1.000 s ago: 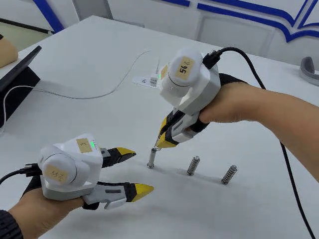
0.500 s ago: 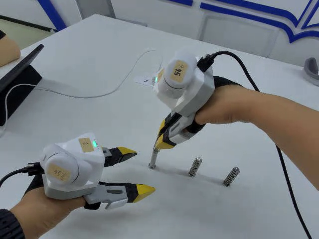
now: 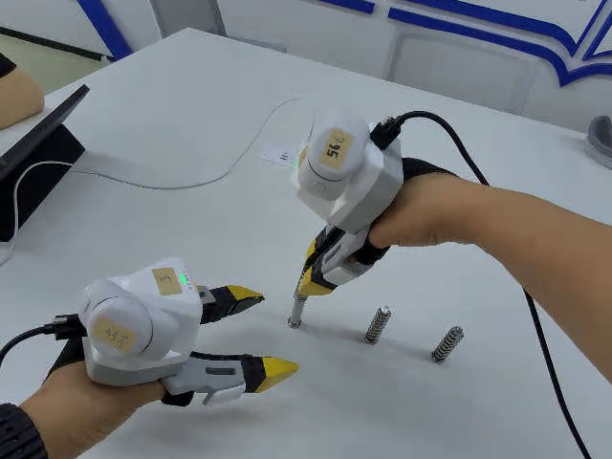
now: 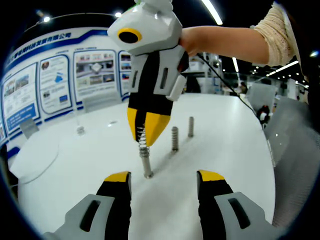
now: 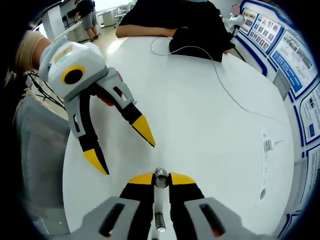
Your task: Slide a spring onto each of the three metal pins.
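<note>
Three thin metal pins stand in a row on the white table. The two right ones, pin [image 3: 378, 325] and pin [image 3: 447, 342], each wear a spring. My right gripper [image 3: 314, 280] points down over the left pin [image 3: 296, 312], shut on a spring [image 4: 142, 137] whose lower end sits on that pin's top [image 4: 145, 161]. In the right gripper view the spring [image 5: 161, 174] is pinched between the yellow tips of the right gripper [image 5: 161, 180]. My left gripper [image 3: 268, 331] rests low at the front left, open and holding nothing, with the left pin ahead of its tips [image 4: 164, 177].
A black tablet stand [image 3: 38, 153] sits at the table's left edge with a white cable [image 3: 191, 180] trailing across the top. A small white tag [image 3: 280, 153] lies behind the right gripper. People stand at the far table edge [image 5: 170, 25].
The right gripper has sunk a little with the spring over the left pin. The left gripper has kept its place and stays open.
</note>
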